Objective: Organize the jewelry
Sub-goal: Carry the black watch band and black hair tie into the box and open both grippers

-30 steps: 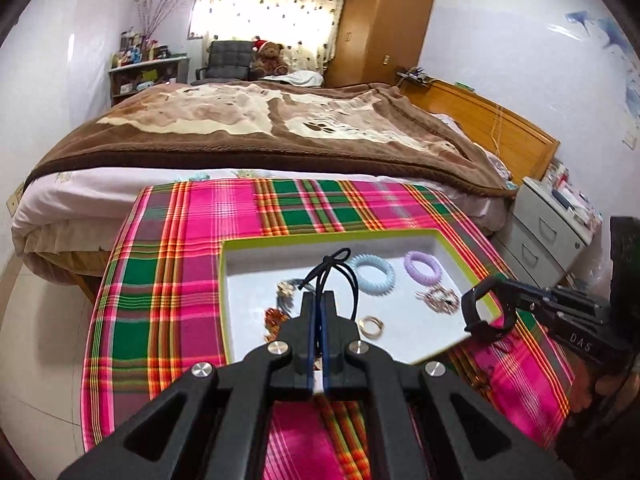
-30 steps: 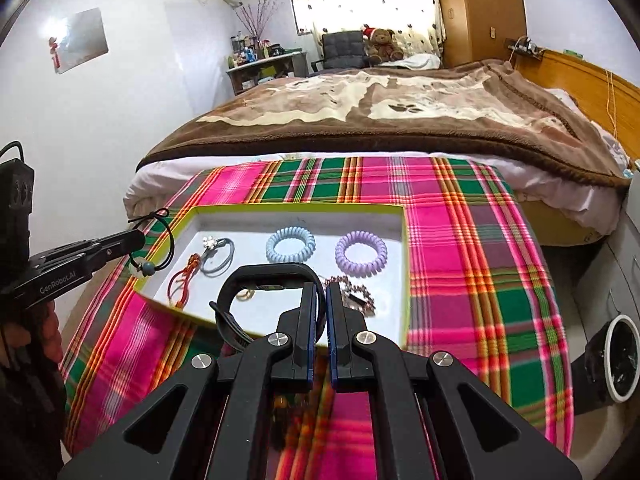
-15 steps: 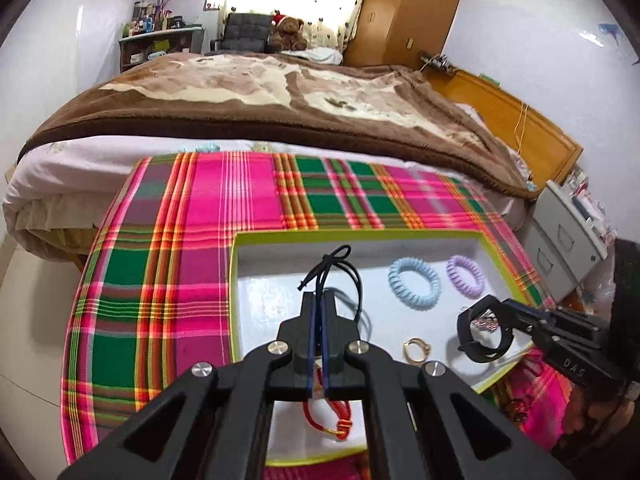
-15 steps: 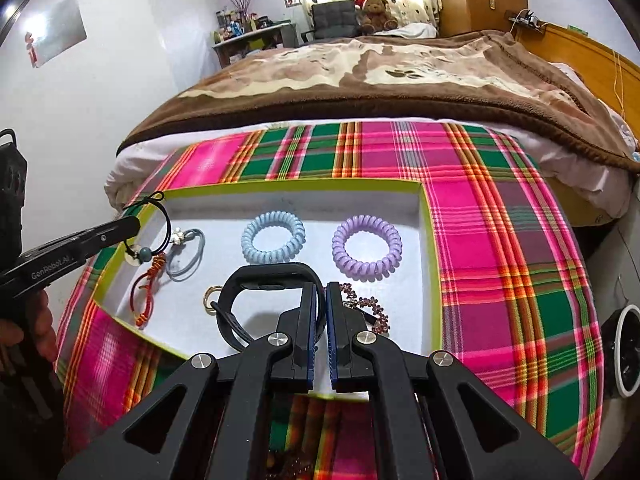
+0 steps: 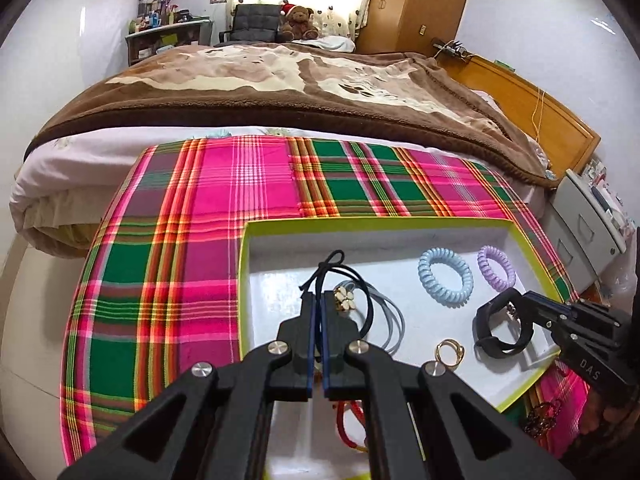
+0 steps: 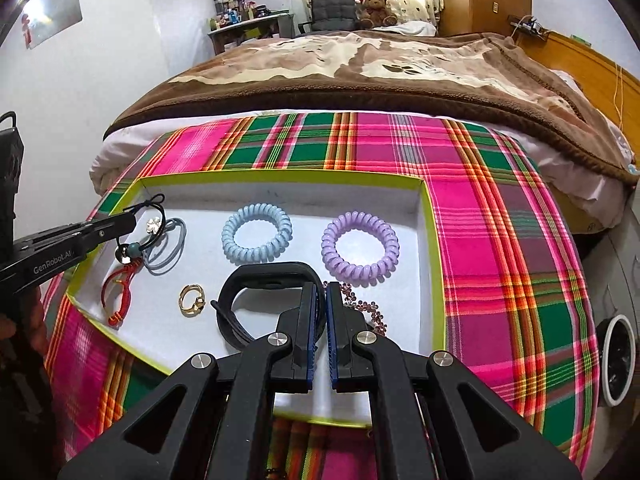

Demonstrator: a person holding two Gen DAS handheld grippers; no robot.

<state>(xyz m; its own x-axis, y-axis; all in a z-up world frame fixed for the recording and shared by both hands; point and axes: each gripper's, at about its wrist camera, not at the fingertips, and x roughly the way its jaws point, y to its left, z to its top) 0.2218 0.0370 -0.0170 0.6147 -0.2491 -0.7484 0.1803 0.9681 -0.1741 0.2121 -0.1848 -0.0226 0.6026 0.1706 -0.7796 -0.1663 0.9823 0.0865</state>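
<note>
Tray [image 6: 434, 264] – coil ties, ring; left claw [image 5: 319, 306] grips cord [image 5: 360, 280], right claw [image 6: 323, 300] band [image 6: 256, 284].

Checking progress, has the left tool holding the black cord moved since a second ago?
Yes. The left tool with the black cord moved inward over the green-rimmed white tray.

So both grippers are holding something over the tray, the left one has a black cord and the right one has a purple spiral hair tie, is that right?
Not quite. The right gripper is shut on a black band, not the purple spiral hair tie, which lies loose in the tray; the right wrist view shows it. The left gripper does pinch a black cord.
</note>
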